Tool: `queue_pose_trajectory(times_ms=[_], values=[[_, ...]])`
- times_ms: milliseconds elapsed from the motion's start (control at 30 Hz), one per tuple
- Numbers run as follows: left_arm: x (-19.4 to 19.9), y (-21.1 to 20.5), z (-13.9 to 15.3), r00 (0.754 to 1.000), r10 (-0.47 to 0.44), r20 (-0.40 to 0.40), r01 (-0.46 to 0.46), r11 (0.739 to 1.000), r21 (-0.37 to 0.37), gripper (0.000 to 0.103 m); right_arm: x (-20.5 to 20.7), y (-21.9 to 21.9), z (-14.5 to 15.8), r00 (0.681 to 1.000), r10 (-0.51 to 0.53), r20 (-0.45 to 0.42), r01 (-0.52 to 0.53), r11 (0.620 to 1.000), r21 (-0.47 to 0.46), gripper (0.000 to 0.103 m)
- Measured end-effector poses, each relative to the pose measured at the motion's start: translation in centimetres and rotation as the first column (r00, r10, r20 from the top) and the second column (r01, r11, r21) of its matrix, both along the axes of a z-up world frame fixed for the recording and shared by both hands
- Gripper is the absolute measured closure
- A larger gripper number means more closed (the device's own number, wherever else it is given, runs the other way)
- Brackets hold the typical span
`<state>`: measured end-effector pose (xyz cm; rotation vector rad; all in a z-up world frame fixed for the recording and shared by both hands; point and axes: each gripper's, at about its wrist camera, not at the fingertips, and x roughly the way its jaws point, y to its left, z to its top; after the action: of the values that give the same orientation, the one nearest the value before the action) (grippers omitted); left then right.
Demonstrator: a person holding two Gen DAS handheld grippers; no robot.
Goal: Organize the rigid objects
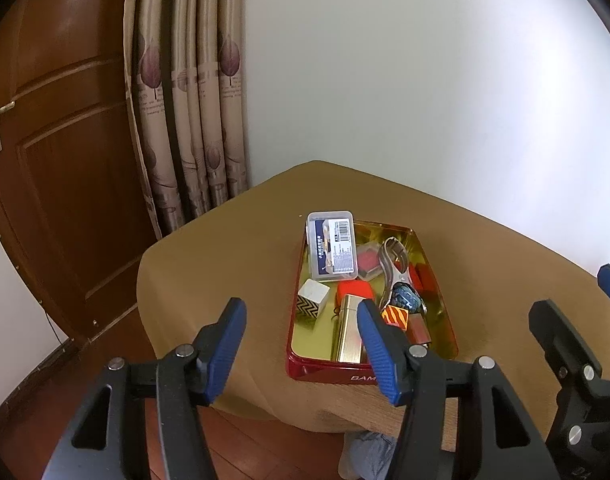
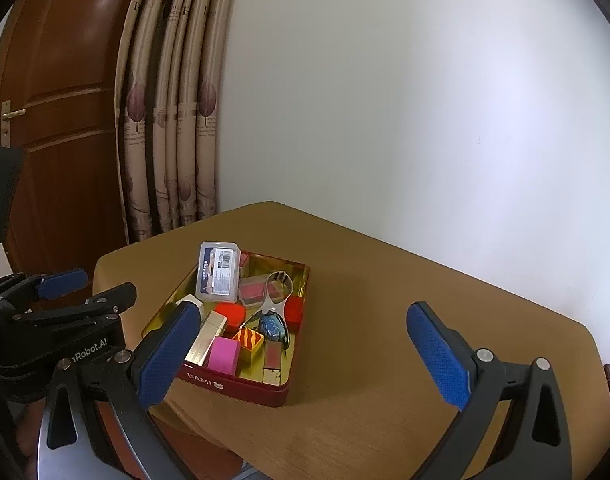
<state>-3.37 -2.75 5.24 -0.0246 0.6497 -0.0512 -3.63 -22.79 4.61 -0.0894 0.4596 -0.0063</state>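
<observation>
A red tin (image 1: 325, 374) with a gold inside sits on the brown table (image 1: 233, 264) near its front edge. It holds a clear plastic case (image 1: 332, 246), a white zigzag cube (image 1: 313, 300), a gold bar (image 1: 349, 332), red blocks, an orange striped block (image 1: 396, 317), a blue speckled piece (image 1: 407, 298) and metal tongs (image 1: 393, 264). In the right wrist view the tin (image 2: 241, 386) also shows a pink block (image 2: 223, 354). My left gripper (image 1: 301, 348) is open and empty, in front of the tin. My right gripper (image 2: 305, 356) is open and empty, to the tin's right.
A wooden door (image 1: 65, 160) and a patterned curtain (image 1: 185, 100) stand at the left behind the table. A white wall (image 1: 425, 80) runs behind it. The right gripper's fingers (image 1: 561, 344) show at the right edge of the left wrist view.
</observation>
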Motion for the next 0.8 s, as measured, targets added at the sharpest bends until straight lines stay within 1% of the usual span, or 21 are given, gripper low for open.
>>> queue_pose_trajectory(times_ms=[567,800], values=[[0.14,-0.19,-0.19,1.0,-0.004,-0.001,0.004,1.0,0.016,0.041,0.05,0.22,-0.15,1.0,0.005,-0.009,-0.005,1.0,0.01,0.001],[0.08,-0.31,-0.35,1.0,-0.009,-0.001,0.009,0.999,0.035,0.039,0.0,0.2,-0.21,1.0,0.004,-0.014,-0.004,1.0,0.009,0.001]])
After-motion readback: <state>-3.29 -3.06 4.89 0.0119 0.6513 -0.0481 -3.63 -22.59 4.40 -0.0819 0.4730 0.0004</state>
